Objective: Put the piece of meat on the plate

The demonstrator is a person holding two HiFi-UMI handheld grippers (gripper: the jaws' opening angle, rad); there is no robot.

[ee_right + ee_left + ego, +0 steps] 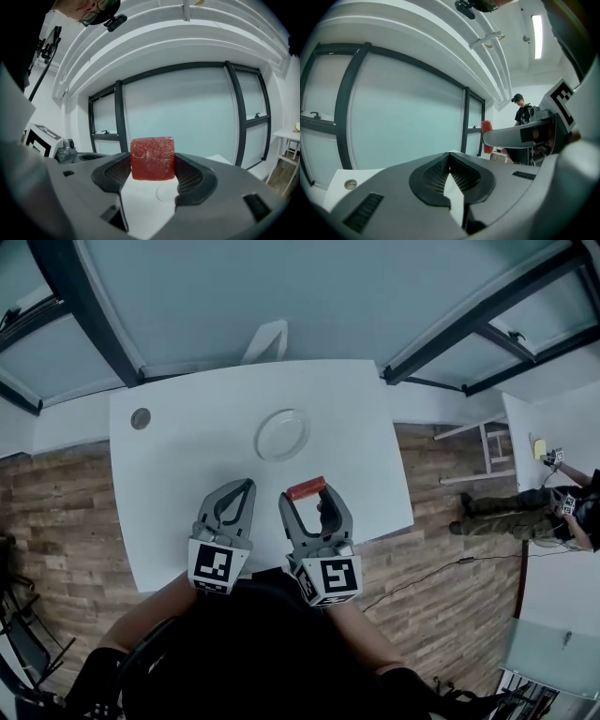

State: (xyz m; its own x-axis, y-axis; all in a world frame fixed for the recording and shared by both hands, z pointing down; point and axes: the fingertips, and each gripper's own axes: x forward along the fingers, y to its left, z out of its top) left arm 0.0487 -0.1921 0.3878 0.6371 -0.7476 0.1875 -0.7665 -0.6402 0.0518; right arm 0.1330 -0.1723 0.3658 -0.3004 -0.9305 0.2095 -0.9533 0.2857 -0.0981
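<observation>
A red, square-cut piece of meat [152,158] is clamped between the pads of my right gripper [153,174], which is shut on it and held above the white table. From the head view the meat [306,489] sits at the tips of the right gripper [307,495], short of the white plate [281,434], which lies farther back on the table. The plate [166,192] shows faintly below the meat. My left gripper [242,487] is beside the right one, shut with nothing in it; its tips meet [451,165]. The meat [486,137] also shows in the left gripper view.
The white table [187,456] has a small round grey insert [141,418] at its far left. A white chair [267,340] stands behind the table against glass partitions. Wooden floor surrounds the table. A person [553,507] is at the right, beside a white stool [487,451].
</observation>
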